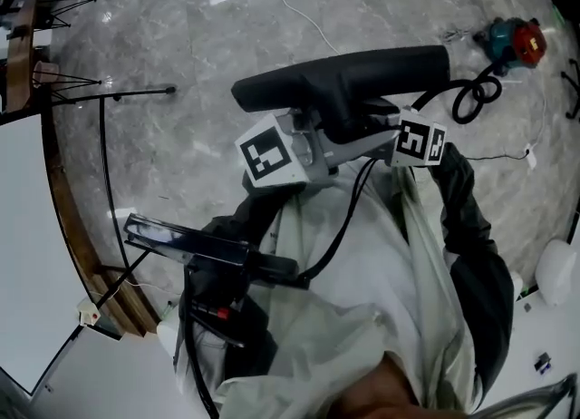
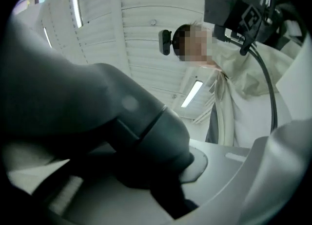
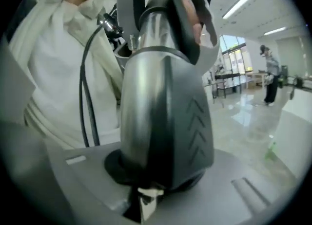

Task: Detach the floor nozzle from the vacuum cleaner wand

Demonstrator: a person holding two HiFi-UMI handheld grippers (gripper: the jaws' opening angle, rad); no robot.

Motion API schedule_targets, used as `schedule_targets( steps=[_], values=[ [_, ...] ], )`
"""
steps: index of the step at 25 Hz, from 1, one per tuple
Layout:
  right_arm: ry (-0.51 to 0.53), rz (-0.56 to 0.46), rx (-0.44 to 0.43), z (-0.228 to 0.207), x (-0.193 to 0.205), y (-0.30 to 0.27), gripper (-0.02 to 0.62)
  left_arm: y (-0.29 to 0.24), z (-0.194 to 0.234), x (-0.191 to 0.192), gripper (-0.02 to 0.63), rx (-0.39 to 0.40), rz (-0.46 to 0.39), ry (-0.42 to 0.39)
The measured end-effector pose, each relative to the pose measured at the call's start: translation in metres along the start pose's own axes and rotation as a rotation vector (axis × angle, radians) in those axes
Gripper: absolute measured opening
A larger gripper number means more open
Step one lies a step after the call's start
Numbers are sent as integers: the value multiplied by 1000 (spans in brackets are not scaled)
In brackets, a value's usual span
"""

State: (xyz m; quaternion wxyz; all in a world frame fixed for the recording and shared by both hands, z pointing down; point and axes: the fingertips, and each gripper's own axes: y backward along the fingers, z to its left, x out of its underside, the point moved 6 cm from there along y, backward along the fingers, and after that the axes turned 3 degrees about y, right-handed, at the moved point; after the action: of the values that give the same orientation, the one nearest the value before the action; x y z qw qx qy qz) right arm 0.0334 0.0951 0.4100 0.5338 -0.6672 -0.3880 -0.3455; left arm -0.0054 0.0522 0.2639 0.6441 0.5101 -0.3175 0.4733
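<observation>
only the head view shows the grey marble floor (image 1: 181,45) and the whole black floor nozzle (image 1: 362,73), held up crosswise before the person's pale coat (image 1: 362,299). the left gripper (image 1: 326,141) and right gripper (image 1: 385,131) meet under its middle. the left gripper view alone looks up at a ribbed white ceiling (image 2: 146,34) with strip lights; there the jaws pinch the nozzle's dark rounded neck (image 2: 146,131). the right gripper view shows a bright hall, its jaws pinching a grey-and-black collar (image 3: 165,121) with chevron marks. a teal-and-red tool (image 1: 515,41) lies on the floor, well apart. whether that collar belongs to the wand i cannot tell.
</observation>
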Motion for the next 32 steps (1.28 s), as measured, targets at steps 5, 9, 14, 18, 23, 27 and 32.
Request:
schedule_targets(
  steps=[5,9,14,18,23,27,32],
  values=[
    [-102,-24,233,-17,-2,-9,77,10,26,-3,81,-173,-68,40],
    [-173,-39,757,-41,-11,-14,72,16,46,-12,83,-404,-52,32],
    [-164,7,645,-42,-12,-17,72,22,53,-16,81,-421,-28,65],
    [-57,22,315,-26,-12,-11,83,14,28,-17,77,-154,-49,1],
    [-13,38,9,-13,-10,-12,87,12,17,-9,77,48,-23,25],
    [-58,4,273,-26,-7,-15,75,10,30,-9,84,-76,-44,11],
    [-146,6,739,-39,-1,-11,72,5,41,-6,83,-345,-23,-18]
  ],
)
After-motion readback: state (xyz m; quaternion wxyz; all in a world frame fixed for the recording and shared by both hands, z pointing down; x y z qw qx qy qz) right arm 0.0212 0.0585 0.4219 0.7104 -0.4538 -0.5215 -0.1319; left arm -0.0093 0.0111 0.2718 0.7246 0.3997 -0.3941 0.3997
